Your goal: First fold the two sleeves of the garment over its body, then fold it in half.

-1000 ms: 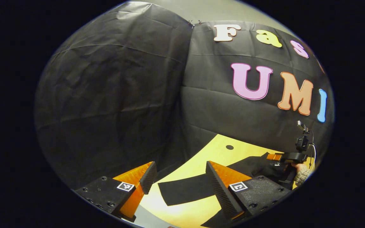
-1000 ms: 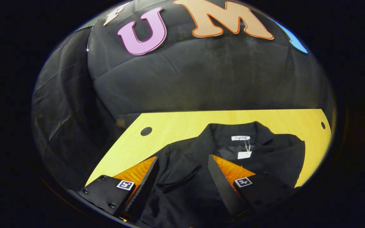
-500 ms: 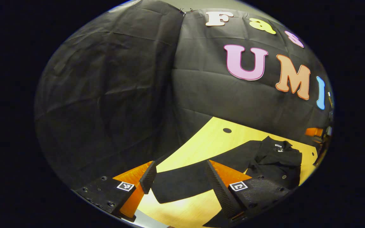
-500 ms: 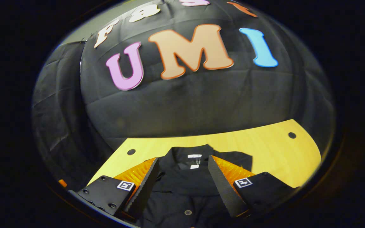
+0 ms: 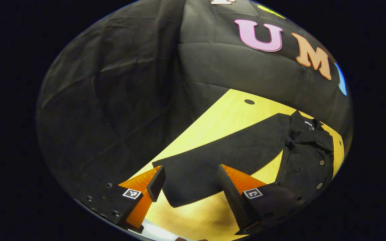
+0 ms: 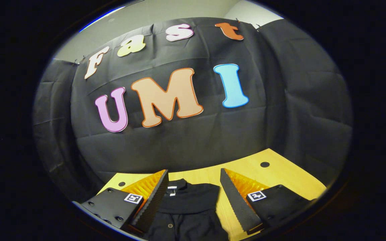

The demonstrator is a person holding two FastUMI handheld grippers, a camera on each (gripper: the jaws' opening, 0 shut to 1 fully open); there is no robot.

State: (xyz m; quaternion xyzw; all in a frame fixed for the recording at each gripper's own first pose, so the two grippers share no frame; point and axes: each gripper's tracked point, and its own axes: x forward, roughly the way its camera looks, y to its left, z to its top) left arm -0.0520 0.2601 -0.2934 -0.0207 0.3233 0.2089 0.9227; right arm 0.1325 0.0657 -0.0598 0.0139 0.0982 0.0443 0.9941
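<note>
In the left gripper view, the left gripper (image 5: 191, 182) hangs with its jaws spread wide and nothing between them, above the cuff end of the black fabric sleeve (image 5: 219, 157), which runs toward 2 o'clock into the black buttoned garment (image 5: 308, 157) lying on the yellow wooden table (image 5: 226, 117). In the right gripper view, the right gripper (image 6: 193, 187) is likewise spread and empty, the garment's collar (image 6: 193, 195) lying at 6 o'clock between its fingers.

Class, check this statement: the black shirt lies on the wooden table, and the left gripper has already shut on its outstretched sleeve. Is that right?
Not quite. In the left gripper view the left gripper is open, its fingers either side of the sleeve end, not pressing it. The rest holds: the black shirt lies on the wooden table.
</note>
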